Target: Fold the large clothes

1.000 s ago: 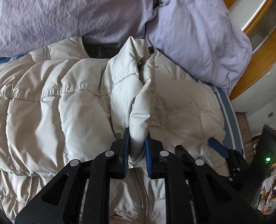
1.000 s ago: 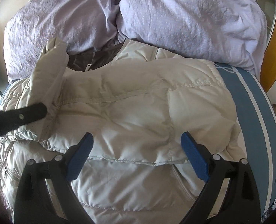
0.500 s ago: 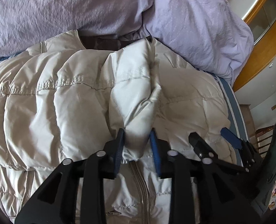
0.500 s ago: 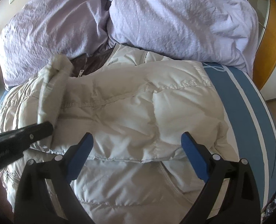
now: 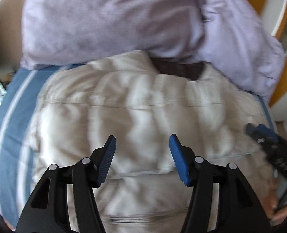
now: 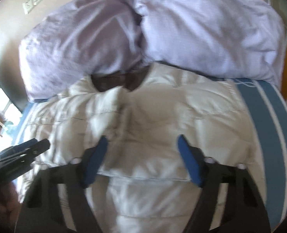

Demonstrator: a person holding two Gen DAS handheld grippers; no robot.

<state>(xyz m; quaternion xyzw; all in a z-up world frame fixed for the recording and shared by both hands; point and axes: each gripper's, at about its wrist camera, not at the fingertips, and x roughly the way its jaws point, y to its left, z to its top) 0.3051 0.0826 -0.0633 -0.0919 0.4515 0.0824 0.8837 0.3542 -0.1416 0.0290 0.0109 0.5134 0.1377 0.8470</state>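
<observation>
Bed surface: blue sheet with pale stripes (image 5: 9, 128), 2 lilac crumpled pillows (image 6: 201, 25) heaped at the head end; wall switch plate visible beyond them in the right wrist view.
Garment: cream quilted down jacket (image 5: 135, 104) lies flat across the sheet, dark brown collar lining (image 5: 178, 69) tucked against the pillows; both sides look folded inward over the front, one flap edge running across the middle.
Left gripper (image 5: 142, 155): blue pads apart, jaws have just been opening, nothing between them; it hangs above the jacket, clear of the fabric.
Right gripper (image 6: 141, 159): jaws have just been closing to about half width, pads not pressing anything I can see; both views are blurred.
Step in hand (judgement): release after the side fold, then re-grip for the crosswise fold.
Technique: take the hem at 2 matched corners, pinch all layers, lift together, carry toward the collar, lay down slowly so trapped air escapes.
Risk: puffy filling springs open; the folded flap may slide if only the top layer is pinched.
</observation>
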